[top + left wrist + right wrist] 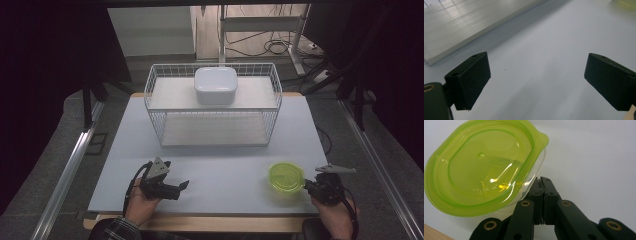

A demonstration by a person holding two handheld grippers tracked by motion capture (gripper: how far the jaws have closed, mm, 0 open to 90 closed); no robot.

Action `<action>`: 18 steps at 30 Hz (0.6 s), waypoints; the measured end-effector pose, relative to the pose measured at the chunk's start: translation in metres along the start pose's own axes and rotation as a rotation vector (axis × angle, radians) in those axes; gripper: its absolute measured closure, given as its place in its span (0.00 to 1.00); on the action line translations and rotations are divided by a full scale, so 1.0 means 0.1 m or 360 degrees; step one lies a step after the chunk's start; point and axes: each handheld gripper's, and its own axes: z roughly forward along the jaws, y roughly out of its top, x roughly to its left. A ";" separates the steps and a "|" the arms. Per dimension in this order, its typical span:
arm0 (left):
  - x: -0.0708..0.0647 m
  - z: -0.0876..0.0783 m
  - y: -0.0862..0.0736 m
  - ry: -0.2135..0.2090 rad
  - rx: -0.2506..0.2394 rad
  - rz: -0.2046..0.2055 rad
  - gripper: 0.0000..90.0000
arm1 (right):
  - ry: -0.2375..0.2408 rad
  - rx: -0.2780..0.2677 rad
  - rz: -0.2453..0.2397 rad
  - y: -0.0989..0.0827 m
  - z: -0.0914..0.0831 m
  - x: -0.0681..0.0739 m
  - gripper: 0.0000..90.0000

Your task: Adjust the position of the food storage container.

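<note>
Right tongs [541, 182] closed together just beside the green-lidded container [482, 166], at its rim; whether they pinch it, can't tell. Container sits on the table [220, 170] at near right. Left tongs [537, 80] spread apart, empty, over bare tabletop. Looks like an early stage: container not lifted yet. Wire rack [213, 102] behind holds a white box [216, 85]. Dark room, cables on the floor.
</note>
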 end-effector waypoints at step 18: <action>-0.07 -0.02 -0.02 -0.0012 -0.0001 -0.0008 0.07 | 0.0153 0.0027 0.0016 0.03 0.15 0.09 0.98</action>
